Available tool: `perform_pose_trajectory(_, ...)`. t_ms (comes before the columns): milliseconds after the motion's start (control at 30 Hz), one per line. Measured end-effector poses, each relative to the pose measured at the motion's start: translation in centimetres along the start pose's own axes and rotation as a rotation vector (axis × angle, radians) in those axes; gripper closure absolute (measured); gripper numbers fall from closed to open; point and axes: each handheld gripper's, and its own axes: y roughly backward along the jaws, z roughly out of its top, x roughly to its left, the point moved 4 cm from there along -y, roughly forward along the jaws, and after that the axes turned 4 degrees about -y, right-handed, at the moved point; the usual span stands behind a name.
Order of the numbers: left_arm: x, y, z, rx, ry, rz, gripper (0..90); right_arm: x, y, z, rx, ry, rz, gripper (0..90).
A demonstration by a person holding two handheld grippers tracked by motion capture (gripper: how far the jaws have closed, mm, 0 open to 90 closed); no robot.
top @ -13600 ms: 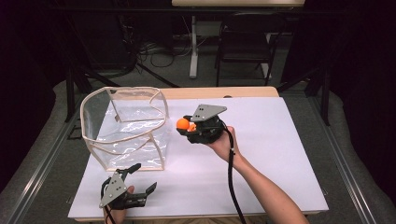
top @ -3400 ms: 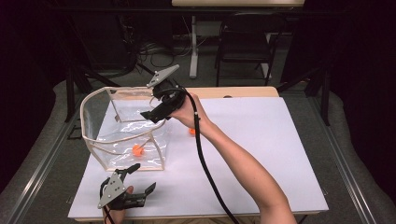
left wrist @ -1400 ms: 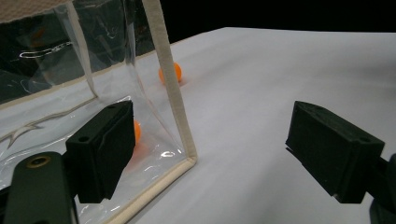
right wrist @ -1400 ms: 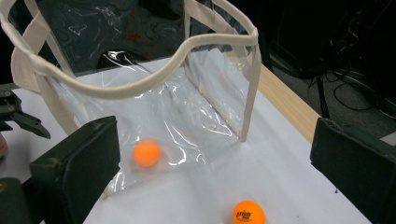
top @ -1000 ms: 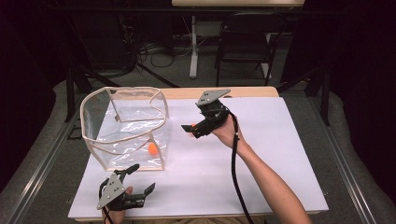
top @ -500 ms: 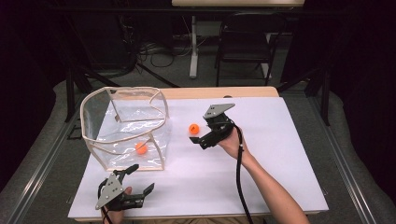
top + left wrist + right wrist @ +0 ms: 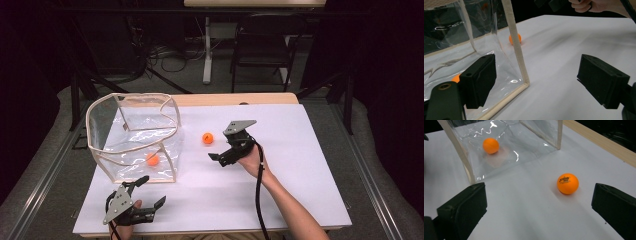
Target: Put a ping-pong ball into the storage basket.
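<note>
A clear plastic box (image 7: 132,135) with beige trim stands on the left of the white table. One orange ball (image 7: 152,159) lies inside it near the front wall. A second orange ball (image 7: 207,138) rests on the table to its right. My right gripper (image 7: 220,150) is open just right of that loose ball. In the right gripper view the printed ball (image 7: 567,183) lies ahead between the wide jaws, nearer the right one, with the boxed ball (image 7: 491,145) beyond. My left gripper (image 7: 151,191) is open and empty at the front edge, facing the box corner (image 7: 515,42).
The white table cover (image 7: 300,165) stretches to the right and front. A wooden table edge (image 7: 235,98) runs along the back. Beyond it stand a dark chair (image 7: 260,50) and cables on the floor. Metal rails (image 7: 45,175) flank the table.
My right gripper has come away from above the box, lowered to the table and settled beside the loose ball. The ball in the box has rolled about. The left gripper barely moved.
</note>
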Motion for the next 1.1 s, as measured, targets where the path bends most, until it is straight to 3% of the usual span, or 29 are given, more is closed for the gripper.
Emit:
perform_pose_trajectory(333, 0.0, 0.1, 0.1, -0.002, -0.007, 0.004, 15.7, -0.6, -0.6, -0.6, 0.02, -0.012, -0.027, 0.0)
perform_pose_trajectory(633, 0.1, -0.1, 0.0, 0.002, -0.001, -0.001, 15.7, -0.6, -2.3, 0.5, 0.044, 0.028, -0.052, 0.0)
perform_pose_trajectory(1100, -0.1, 0.1, 0.0, 0.002, -0.004, -0.001, 15.7, -1.8, -5.2, 1.0, 0.093, 0.027, -0.083, 0.0)
